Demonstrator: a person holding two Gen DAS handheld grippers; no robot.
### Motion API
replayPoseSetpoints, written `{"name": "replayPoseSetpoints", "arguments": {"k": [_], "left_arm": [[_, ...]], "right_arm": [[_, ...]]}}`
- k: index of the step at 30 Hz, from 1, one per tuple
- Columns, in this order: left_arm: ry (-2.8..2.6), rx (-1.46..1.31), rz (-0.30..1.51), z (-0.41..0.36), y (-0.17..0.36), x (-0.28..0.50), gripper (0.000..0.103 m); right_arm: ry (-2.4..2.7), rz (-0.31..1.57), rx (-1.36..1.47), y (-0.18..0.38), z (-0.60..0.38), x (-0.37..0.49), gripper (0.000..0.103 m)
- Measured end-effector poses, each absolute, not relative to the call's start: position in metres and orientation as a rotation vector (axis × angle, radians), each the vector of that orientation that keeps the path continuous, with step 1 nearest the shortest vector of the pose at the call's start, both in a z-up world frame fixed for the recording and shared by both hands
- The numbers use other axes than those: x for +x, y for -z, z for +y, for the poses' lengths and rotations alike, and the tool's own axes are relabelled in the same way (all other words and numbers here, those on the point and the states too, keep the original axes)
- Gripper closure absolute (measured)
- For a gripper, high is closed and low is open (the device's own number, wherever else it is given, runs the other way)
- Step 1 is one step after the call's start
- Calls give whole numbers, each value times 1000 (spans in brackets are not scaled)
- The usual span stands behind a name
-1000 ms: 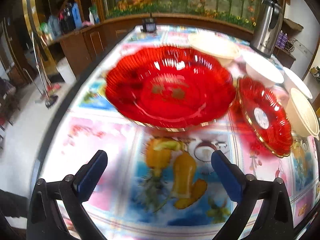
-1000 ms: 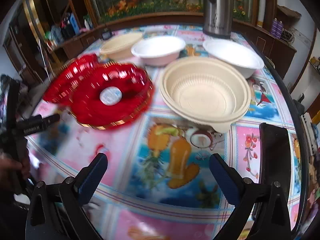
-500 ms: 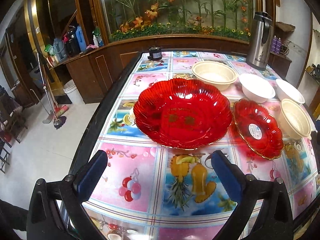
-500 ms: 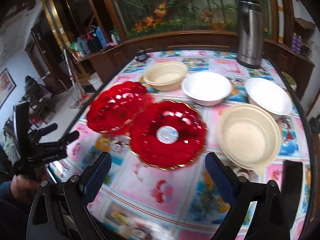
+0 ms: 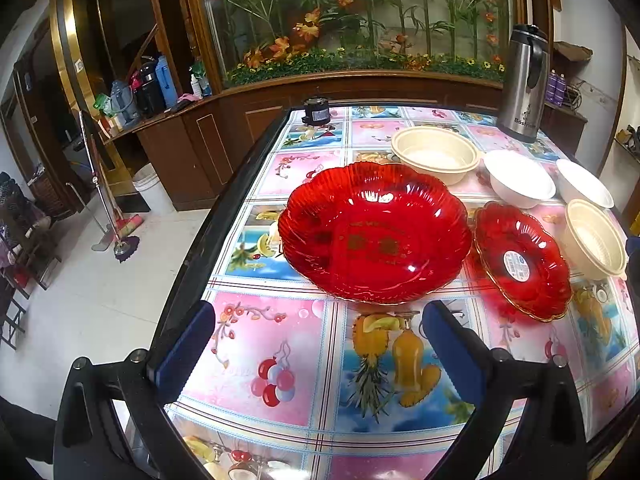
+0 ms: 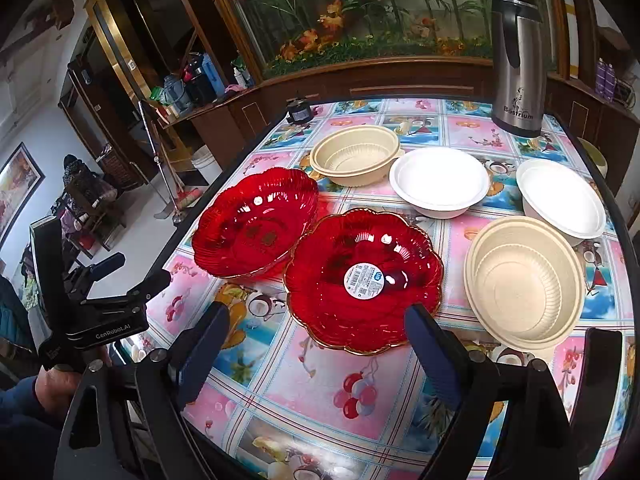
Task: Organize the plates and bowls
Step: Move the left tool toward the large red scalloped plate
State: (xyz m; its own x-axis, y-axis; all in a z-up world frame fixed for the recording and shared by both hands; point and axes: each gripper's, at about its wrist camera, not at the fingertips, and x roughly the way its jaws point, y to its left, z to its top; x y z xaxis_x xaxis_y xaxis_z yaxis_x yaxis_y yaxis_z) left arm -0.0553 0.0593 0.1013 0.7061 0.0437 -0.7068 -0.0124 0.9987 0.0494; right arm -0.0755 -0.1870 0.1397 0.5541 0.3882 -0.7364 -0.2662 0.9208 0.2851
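While lying apart on the table (image 6: 404,396), red plates (image 6: 362,280) (image 5: 374,234) sat dead ahead of each gripper: stickered one before right gripper (image 6: 316,344), larger one before left gripper (image 5: 318,338). Both gaped wide, empty. Bowls (image 6: 524,280) ranged behind and right. Right-side rims cut off in left view.

Sharp and evenly lit in both views — no motion blur. Showed white specular glints across the large red plate (image 5: 374,236) and the labelled red plate (image 6: 362,280), plus pale sheen on the glossy tablecloth (image 5: 280,360). Cast only soft, faint shadows under the dishes. Bent straight lines strongly toward the rims — fisheye vignette blacked out every corner.
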Motion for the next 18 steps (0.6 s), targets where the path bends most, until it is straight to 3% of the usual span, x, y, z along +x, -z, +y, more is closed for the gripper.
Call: {"name": "replayPoseSetpoints", "arguments": {"k": [18], "left_arm": [[-41, 35, 811, 64, -95, -54, 0]], "right_arm": [[-416, 948, 182, -139, -181, -61, 17]]}}
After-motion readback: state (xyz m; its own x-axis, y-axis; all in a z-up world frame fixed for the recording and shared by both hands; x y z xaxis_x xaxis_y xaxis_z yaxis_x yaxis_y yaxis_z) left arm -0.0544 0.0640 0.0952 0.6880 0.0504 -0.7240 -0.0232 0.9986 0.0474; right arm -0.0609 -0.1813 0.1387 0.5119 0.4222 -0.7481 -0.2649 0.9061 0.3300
